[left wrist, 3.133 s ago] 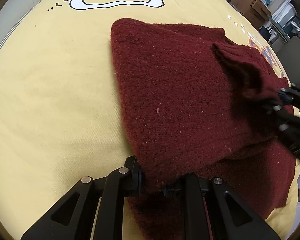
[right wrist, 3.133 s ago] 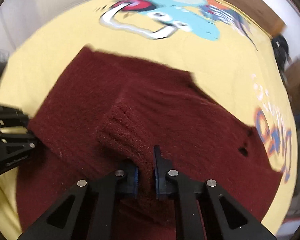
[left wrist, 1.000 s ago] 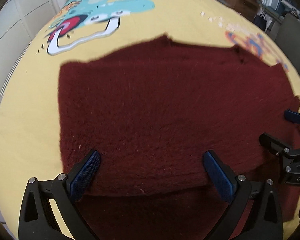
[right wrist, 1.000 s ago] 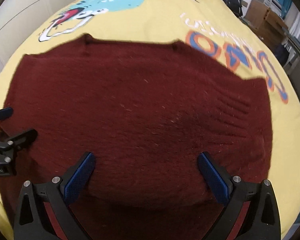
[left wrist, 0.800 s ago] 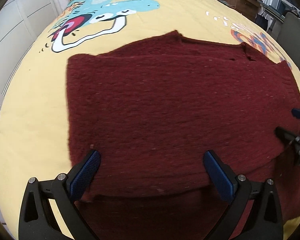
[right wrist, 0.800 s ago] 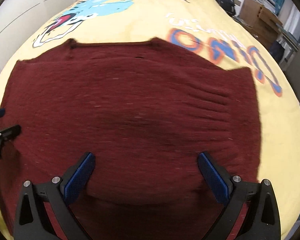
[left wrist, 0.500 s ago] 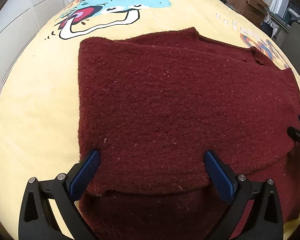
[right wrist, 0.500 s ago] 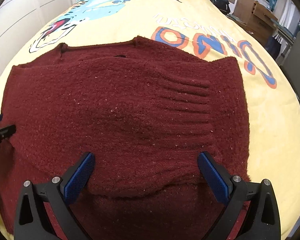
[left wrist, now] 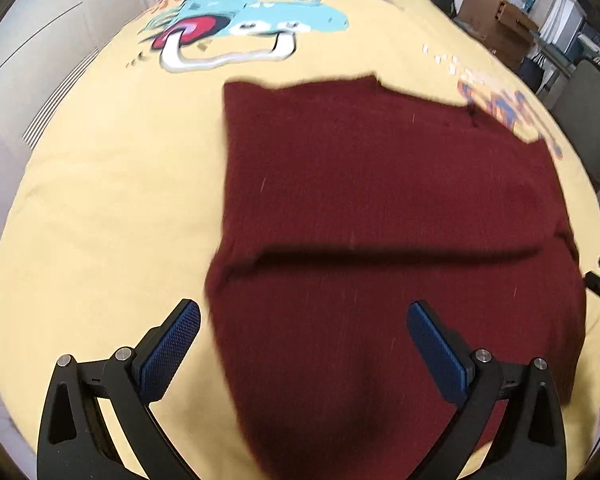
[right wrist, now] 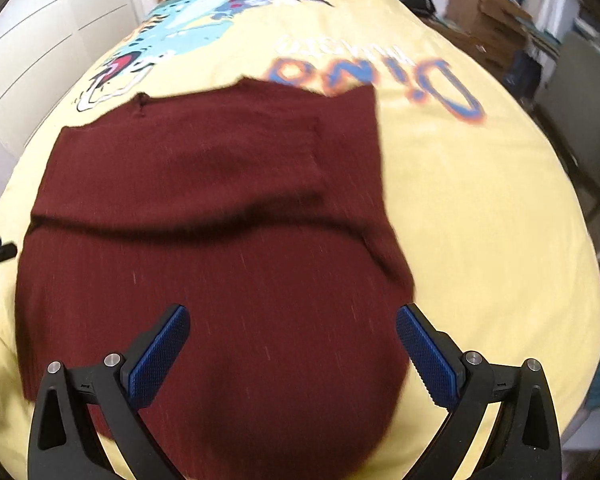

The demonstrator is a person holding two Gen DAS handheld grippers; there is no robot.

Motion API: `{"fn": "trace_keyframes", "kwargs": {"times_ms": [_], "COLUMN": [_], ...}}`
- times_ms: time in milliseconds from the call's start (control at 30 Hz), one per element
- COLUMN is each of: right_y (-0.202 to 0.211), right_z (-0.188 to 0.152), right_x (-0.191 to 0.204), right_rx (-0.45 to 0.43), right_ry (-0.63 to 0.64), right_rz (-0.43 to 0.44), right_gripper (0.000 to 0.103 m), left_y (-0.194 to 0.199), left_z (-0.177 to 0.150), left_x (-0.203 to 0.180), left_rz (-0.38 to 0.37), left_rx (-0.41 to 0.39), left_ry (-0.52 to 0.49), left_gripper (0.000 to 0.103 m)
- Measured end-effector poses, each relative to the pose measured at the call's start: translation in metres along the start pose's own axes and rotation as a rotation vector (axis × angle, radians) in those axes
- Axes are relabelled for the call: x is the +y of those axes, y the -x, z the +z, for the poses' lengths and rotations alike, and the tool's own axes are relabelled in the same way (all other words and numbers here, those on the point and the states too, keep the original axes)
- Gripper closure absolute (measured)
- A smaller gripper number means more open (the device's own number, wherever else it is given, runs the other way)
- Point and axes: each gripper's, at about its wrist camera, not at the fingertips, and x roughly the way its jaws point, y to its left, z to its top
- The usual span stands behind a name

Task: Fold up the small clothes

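- The dark red knitted sweater (left wrist: 380, 208) lies flat on the yellow cartoon-print bedspread (left wrist: 100, 200), with its far portion doubled over the near one; a shadowed fold edge (right wrist: 204, 228) runs across its middle.
- The left tongs (left wrist: 302, 344) are spread wide and grasp nothing; they hover over the sweater's near left part, their blue pads (left wrist: 172, 346) clear of the cloth.
- The right tongs (right wrist: 290, 344) are likewise released and empty, held above the near right part of the garment.
- Judged from how the cloth lies, one fold is laid down and the hands are between grips, so the task looks roughly midway.
- The next move probably calls for each pair of tongs to drop to the near hem or a side edge, pinch through both layers, and carry that edge across to make a tighter packet.
- Both views are motion-blurred, so whether a sleeve is tucked under the upper layer on the right is hard to say; the ridge there hints at one.
- Thick knit may slip or bunch if only the top layer is caught.
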Motion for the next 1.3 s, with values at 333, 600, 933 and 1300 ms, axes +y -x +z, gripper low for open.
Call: {"fn": "trace_keyframes", "kwargs": {"times_ms": [333,600,933,1300], "right_y": [-0.012,-0.019,-0.027,0.001], "right_z": [-0.086,-0.105,-0.117,-0.125], "right_x": [-0.018,-0.017,-0.012,-0.030], "right_rx": [0.145,0.206,0.313,0.294], "right_ry": [-0.104,-0.118,-0.113,-0.238], "right_rz": [0.028,0.029,0.023,0.230], "right_gripper": [0.000,0.000,0.011,0.091], "left_y": [-0.009,-0.022,-0.029,-0.017], "left_z": [-0.086,-0.116,-0.132,-0.122], "left_x": [-0.005,-0.013,-0.026,-0.038], "left_rz": [0.012,-0.049,-0.067,-0.192], "left_rx": [0.148,0.206,0.227,0.231], "left_ry": [0.016,0.058,0.042,0.028], "left_gripper": [0.001,0.001,0.043,0.093]}}
